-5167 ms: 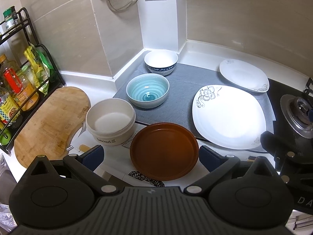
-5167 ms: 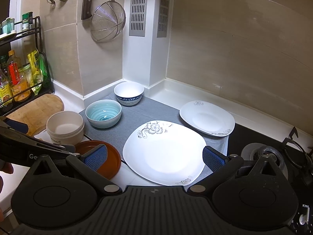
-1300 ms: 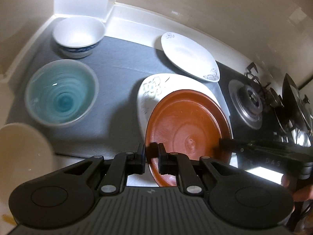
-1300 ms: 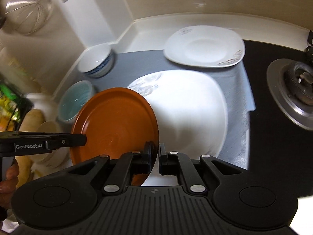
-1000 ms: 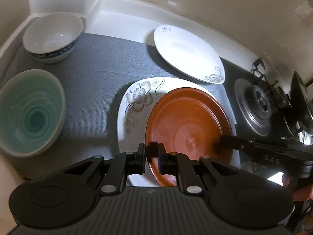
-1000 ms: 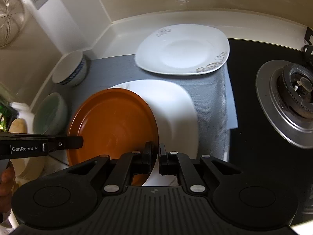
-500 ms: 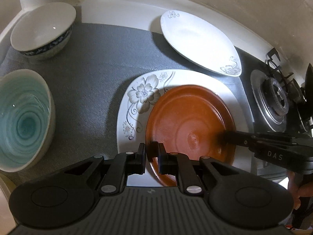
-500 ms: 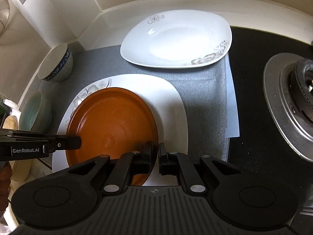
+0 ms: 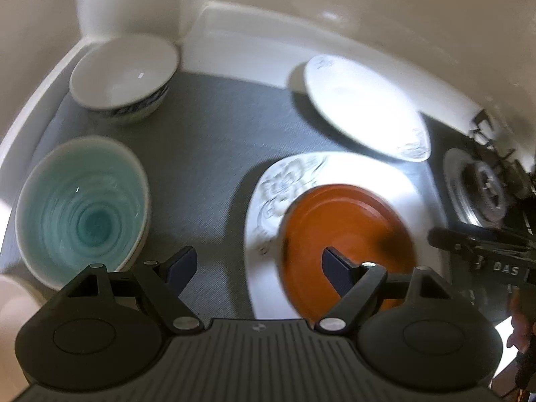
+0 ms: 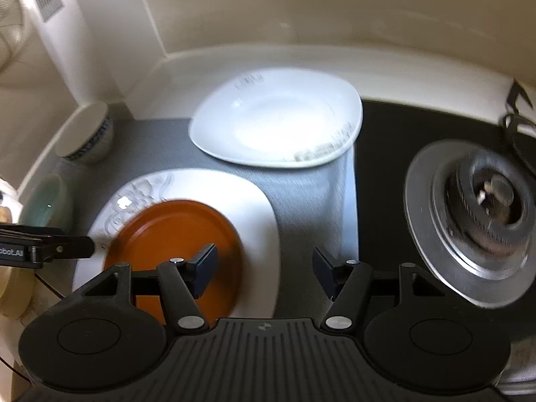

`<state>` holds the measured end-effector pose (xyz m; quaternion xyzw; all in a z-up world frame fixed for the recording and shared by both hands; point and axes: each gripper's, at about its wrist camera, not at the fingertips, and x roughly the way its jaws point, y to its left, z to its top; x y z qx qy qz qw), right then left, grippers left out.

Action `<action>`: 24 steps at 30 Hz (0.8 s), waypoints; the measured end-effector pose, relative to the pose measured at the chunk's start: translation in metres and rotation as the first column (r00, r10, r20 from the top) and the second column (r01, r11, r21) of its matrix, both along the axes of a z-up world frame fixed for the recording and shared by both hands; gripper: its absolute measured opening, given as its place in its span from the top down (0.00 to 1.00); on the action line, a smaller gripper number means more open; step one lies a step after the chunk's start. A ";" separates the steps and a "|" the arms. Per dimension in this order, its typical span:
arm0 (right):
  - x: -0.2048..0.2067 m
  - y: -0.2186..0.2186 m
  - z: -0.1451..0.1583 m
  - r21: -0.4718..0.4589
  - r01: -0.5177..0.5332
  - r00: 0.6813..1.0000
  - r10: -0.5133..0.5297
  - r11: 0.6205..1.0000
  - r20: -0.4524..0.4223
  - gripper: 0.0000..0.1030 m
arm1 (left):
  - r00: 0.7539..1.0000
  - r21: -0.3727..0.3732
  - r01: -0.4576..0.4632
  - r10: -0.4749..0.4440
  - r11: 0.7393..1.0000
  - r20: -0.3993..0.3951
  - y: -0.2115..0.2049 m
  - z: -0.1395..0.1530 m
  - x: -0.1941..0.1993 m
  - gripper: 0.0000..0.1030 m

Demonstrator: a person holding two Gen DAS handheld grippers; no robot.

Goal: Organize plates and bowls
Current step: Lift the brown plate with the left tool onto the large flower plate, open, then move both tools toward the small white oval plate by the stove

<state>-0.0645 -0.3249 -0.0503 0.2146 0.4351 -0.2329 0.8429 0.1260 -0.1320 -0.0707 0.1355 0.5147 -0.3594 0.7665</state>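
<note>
Resting flat on the large white floral plate (image 9: pixel 338 167), the round brown plate (image 9: pixel 345 231) shows a glossy orange-brown face and a low rim, blurred in both views. Both lie on a grey mat (image 9: pixel 207 140). Behind them sits a smaller white plate (image 10: pixel 278 124); a turquoise bowl (image 9: pixel 83 207) and a white bowl with a blue pattern (image 9: pixel 124 73) stand to the left, well apart from the plates, and a gas burner (image 10: pixel 475 211) lies to the right. The left gripper (image 9: pixel 258 264) has its jaws spread wide and grips nothing; the brown plate lies below, under its right finger. The right gripper (image 10: pixel 264 268) is likewise spread and empty, the plate under its left finger.
</note>
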 end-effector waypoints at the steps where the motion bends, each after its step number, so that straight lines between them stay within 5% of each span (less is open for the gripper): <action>1: -0.001 -0.002 -0.005 0.025 0.009 1.000 -0.009 1.000 -0.003 0.40 | 1.000 0.006 -0.004 0.005 1.000 -0.006 0.001 -0.003 0.001 0.18; 6: -0.008 -0.009 -0.022 0.120 0.080 0.997 -0.078 0.990 -0.016 0.70 | 0.999 0.008 -0.005 0.005 1.000 -0.036 -0.006 -0.014 0.002 0.29; 10: -0.015 -0.008 -0.026 0.165 0.104 0.995 -0.105 0.981 -0.003 0.89 | 0.999 0.004 -0.009 0.009 1.000 -0.049 -0.008 -0.019 0.004 0.48; 14: -0.017 -0.002 -0.025 0.151 0.100 0.995 -0.101 0.984 0.002 0.90 | 0.996 -0.009 -0.007 0.006 1.000 -0.088 -0.010 -0.023 0.005 0.66; 24: -0.028 0.006 -0.022 0.170 0.129 0.991 -0.132 0.977 0.006 0.91 | 0.998 0.002 0.021 -0.020 1.000 -0.058 -0.013 -0.023 0.001 0.66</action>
